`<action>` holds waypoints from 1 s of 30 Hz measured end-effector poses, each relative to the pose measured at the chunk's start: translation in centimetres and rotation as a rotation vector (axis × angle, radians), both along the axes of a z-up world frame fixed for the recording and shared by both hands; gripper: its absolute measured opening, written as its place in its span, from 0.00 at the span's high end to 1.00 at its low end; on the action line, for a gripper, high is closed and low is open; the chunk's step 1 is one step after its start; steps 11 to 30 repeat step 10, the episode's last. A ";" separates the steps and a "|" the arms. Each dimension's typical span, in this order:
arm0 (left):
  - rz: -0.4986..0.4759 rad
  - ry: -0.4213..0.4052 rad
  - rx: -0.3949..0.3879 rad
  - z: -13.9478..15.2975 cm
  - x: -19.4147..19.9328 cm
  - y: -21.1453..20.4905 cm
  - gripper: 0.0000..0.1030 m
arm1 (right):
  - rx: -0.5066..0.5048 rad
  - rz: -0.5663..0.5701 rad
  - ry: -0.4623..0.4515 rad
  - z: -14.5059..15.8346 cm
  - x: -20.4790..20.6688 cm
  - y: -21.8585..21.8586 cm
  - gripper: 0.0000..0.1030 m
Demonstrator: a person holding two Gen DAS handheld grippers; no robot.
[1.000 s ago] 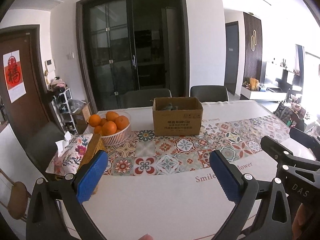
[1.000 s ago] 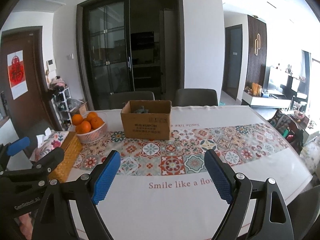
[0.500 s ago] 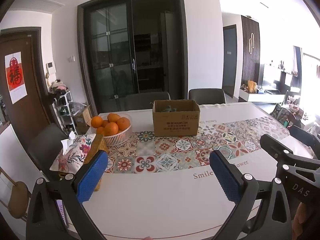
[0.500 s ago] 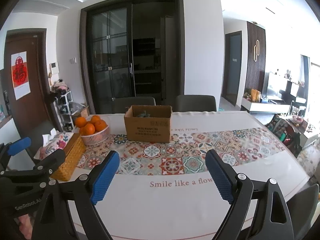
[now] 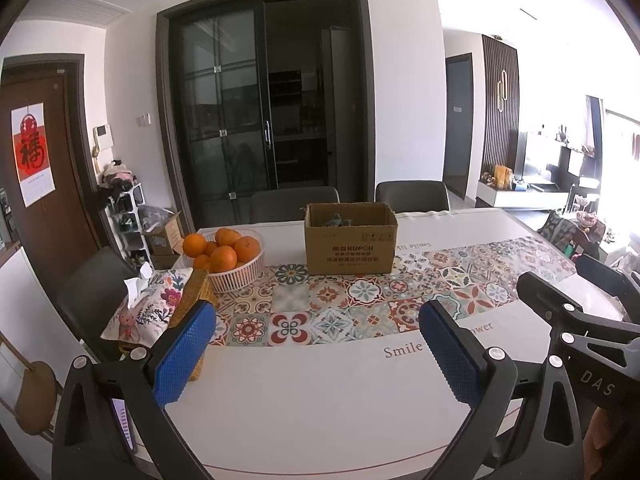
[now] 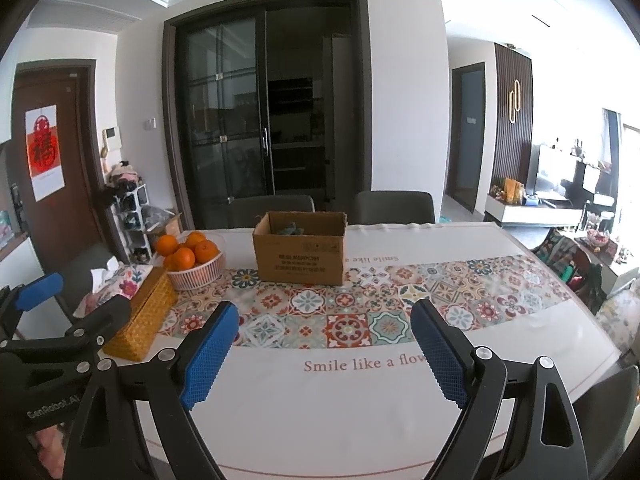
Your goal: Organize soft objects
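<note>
Brown cardboard box [image 5: 350, 239] on far side of white tiled-runner surface [image 5: 320, 392], greenish soft items inside; left gripper [image 5: 316, 352] and right gripper [image 6: 324, 354] jaws spread, empty; right view alone shows woven yellow basket's [image 6: 138, 320] full side.

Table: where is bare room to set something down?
The white near strip of the table, before the patterned tile band, is bare, as is the band's right end. Crowded left: brown cardboard box, white orange basket, woven tissue box.

Both wrist cams sit side by side at the surface [image 5: 320, 400] edge, sharing the cardboard box [image 5: 351, 246] ahead.
</note>
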State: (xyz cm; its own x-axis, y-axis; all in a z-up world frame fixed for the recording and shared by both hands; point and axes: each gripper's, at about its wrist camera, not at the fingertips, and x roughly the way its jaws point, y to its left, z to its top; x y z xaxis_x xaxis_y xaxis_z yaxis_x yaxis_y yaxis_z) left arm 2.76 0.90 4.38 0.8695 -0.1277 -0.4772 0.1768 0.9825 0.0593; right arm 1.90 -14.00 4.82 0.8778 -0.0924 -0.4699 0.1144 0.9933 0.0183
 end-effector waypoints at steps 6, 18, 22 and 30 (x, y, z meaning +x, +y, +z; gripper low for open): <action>0.000 0.000 0.001 0.0 0.0 0.0 0.00 | -0.007 -0.003 0.000 0.1 -0.1 0.0 0.14; 0.004 -0.005 -0.001 0.2 -0.4 0.1 0.00 | -0.007 -0.003 0.002 0.2 -0.1 0.0 0.14; 0.004 -0.005 -0.001 0.2 -0.4 0.1 0.00 | -0.007 -0.003 0.002 0.2 -0.1 0.0 0.14; 0.004 -0.005 -0.001 0.2 -0.4 0.1 0.00 | -0.007 -0.003 0.002 0.2 -0.1 0.0 0.14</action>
